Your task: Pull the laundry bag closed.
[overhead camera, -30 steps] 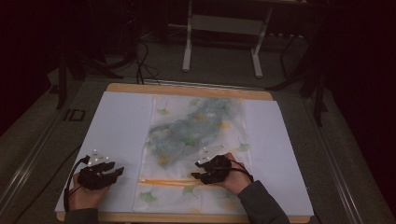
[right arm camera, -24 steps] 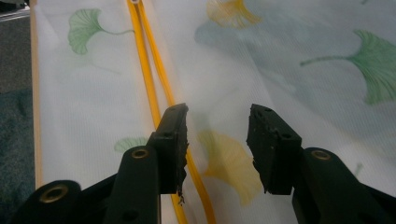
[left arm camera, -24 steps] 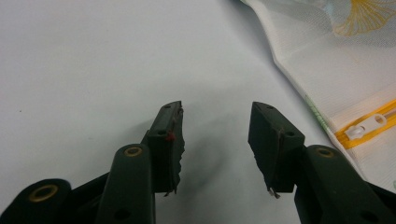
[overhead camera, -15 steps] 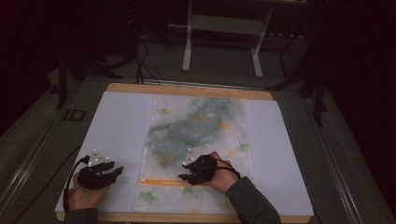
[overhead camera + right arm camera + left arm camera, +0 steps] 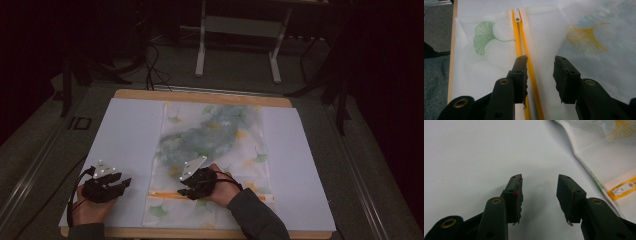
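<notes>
As the right gripper [image 5: 539,75] has shifted left along the yellow zipper [image 5: 522,45], both jaws open, empty; probably seeking the slider [image 5: 517,15].

The right gripper [image 5: 540,72] hides part of the yellow zipper [image 5: 520,47].

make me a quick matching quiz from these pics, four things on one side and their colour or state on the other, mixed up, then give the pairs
Things
1. zipper
2. left gripper
3. leaf print beside the zipper
4. leaf print right of the right gripper's jaws

Colour or state
A. green
B. open, over plain white sheet
C. orange-yellow band with a white pull
D. yellow fan shape

Pairs: 1-C, 2-B, 3-A, 4-D
</notes>
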A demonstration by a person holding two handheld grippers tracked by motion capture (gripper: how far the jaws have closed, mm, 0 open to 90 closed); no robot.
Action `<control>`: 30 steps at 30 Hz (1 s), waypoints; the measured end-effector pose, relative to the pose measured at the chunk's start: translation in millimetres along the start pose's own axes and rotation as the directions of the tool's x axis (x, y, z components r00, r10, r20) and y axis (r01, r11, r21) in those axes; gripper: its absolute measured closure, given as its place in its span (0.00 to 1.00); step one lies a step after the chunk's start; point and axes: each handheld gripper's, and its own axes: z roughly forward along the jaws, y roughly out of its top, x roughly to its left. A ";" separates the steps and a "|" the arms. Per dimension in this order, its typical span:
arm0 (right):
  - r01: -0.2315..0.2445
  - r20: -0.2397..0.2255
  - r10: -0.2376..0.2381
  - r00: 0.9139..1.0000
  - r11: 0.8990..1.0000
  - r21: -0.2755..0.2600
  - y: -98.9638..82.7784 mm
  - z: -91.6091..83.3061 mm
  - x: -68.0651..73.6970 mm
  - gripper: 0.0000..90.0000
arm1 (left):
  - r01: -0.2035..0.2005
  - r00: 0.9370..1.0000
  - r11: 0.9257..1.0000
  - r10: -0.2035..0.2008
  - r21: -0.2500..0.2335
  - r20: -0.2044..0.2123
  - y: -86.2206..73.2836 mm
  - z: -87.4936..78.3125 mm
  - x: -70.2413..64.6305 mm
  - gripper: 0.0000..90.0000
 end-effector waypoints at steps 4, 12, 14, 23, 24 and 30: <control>0.009 -0.011 -0.009 1.000 1.000 -0.001 4.4 6.6 2.4 0.73 | 0.001 1.000 1.000 -0.001 0.004 -0.001 0.2 0.5 -0.6 0.61; 0.039 -0.036 -0.039 0.999 0.999 -0.006 13.0 22.5 8.9 0.81 | 0.003 1.000 1.000 -0.003 0.006 -0.011 -0.3 -1.8 0.9 0.61; 0.042 -0.041 -0.042 0.998 0.999 -0.005 15.7 27.4 10.6 0.82 | 0.004 1.000 1.000 -0.004 0.006 -0.014 -0.6 -2.6 1.5 0.61; 0.030 -0.054 -0.031 0.998 0.999 -0.018 27.1 42.4 13.4 0.78 | 0.002 1.000 1.000 -0.002 0.006 -0.016 -0.3 -2.1 0.5 0.60; 0.032 -0.055 -0.033 0.998 0.999 -0.017 28.4 43.9 13.9 0.78 | 0.001 1.000 1.000 -0.001 0.008 -0.016 -0.3 -2.0 0.5 0.59; 0.025 -0.072 -0.026 0.997 1.000 -0.018 34.8 53.1 15.1 0.79 | 0.000 1.000 1.000 0.000 0.008 -0.017 -0.7 -2.6 1.1 0.59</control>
